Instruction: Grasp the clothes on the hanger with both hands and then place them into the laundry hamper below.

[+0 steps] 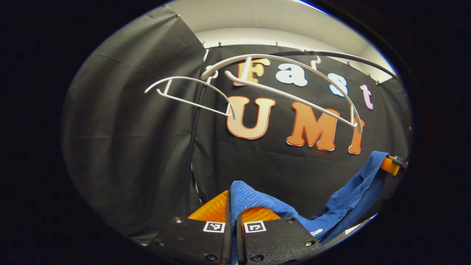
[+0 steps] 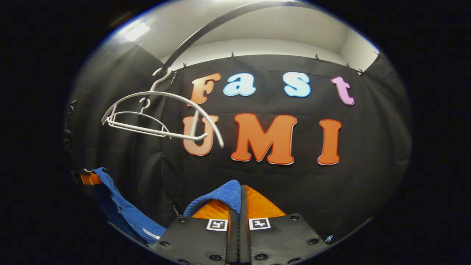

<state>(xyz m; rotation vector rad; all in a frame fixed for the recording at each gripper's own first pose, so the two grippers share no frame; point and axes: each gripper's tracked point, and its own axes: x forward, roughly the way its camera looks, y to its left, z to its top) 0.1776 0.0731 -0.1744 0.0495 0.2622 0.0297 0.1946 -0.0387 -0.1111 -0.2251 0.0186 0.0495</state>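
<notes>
Gripping the blue ribbed-knit cloth garment (image 1: 254, 200), the left gripper (image 1: 233, 206) is pinching one edge between closed fingers. The right gripper (image 2: 240, 200) is clamping another edge likewise. The garment is sagging between both grippers, while two bare white plastic hangers (image 2: 154, 117) are hanging well above the fingertips.

In the left gripper view, two hangers (image 1: 279, 84) hang from the rail (image 1: 353, 59) above, the smaller hanger (image 1: 187, 95) left of the larger. The cloth (image 1: 257, 200) lies below them, pinched in the left gripper (image 1: 233, 206) and stretching right to the right gripper (image 1: 392, 165).
</notes>
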